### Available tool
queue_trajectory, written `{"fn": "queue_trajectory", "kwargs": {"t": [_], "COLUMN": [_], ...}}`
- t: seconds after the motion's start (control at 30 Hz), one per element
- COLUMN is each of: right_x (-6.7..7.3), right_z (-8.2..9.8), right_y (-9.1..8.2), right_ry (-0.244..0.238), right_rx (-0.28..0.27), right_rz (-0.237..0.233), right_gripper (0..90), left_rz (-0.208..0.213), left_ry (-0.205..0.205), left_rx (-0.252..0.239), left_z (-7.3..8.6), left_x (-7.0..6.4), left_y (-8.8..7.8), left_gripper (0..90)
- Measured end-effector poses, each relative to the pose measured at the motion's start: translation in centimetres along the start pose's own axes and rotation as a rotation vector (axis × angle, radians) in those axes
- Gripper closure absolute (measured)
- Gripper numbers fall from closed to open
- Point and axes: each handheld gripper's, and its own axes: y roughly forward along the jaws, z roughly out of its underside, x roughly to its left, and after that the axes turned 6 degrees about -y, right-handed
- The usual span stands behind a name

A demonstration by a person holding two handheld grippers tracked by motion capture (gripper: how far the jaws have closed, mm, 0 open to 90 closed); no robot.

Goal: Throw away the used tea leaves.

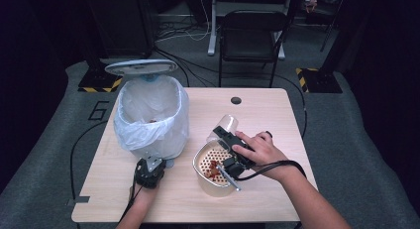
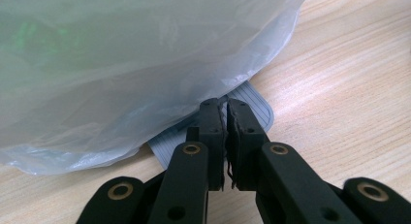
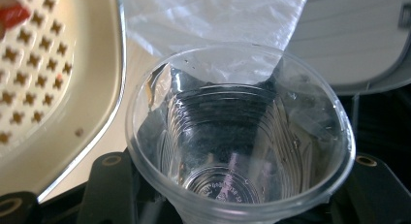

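Two tools are at work. The right tool grasps a clear plastic cup lying on its side, mouth toward eleven o'clock — toward the bag-lined bin, which sits just beyond at ten o'clock, lid up. Below the cup, at six o'clock, stands the cream strainer basket with red scraps inside. The left tool is clenched on nothing, tips at the bin's grey pedal. Whether they press it I cannot tell — the bag hides the bin's base.
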Motion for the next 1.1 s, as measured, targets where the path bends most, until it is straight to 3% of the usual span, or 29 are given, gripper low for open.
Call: {"fn": "queue_trajectory", "kwargs": {"t": [0.2, 0.37, 0.43, 0.57, 0.7, 0.8, 0.87, 1.0, 1.1], "right_x": [-1.0, -1.9, -2.2, -2.4, -2.6, -2.6, -2.6, -2.5, -2.6], "right_z": [1.1, 2.7, 3.3, 4.6, 5.8, 6.4, 6.8, 7.2, 7.4], "right_y": [0.0, 0.3, 0.5, 1.0, 1.4, 1.7, 2.1, 2.6, 2.8], "right_ry": [0.224, 0.512, 0.590, 0.816, 0.995, 1.133, 1.236, 1.357, 1.419], "right_rx": [-0.060, -0.134, -0.158, -0.220, -0.304, -0.351, -0.348, -0.374, -0.395], "right_rz": [-0.024, -0.086, -0.087, -0.140, -0.165, -0.214, -0.270, -0.327, -0.351], "right_gripper": [40.8, 40.8, 40.8, 40.7, 40.5, 40.6, 40.8, 41.2, 41.6], "left_rz": [-0.001, 0.001, 0.001, 0.003, 0.004, 0.004, 0.004, 0.004, 0.006], "left_ry": [-0.001, 0.000, 0.000, -0.001, -0.004, -0.006, -0.007, -0.006, -0.006], "left_rx": [-0.002, 0.002, 0.001, 0.006, 0.004, -0.001, -0.002, 0.000, 0.000], "left_z": [0.0, 0.0, 0.0, 0.0, 0.0, 0.0, 0.0, 0.0, 0.0], "left_x": [0.0, 0.0, 0.0, 0.0, 0.0, 0.0, 0.0, 0.0, 0.1], "left_y": [0.0, 0.0, 0.0, 0.0, 0.0, 0.0, 0.0, 0.0, 0.0], "left_gripper": [85.5, 85.5, 85.4, 85.5, 85.4, 85.4, 85.4, 85.4, 85.4]}}
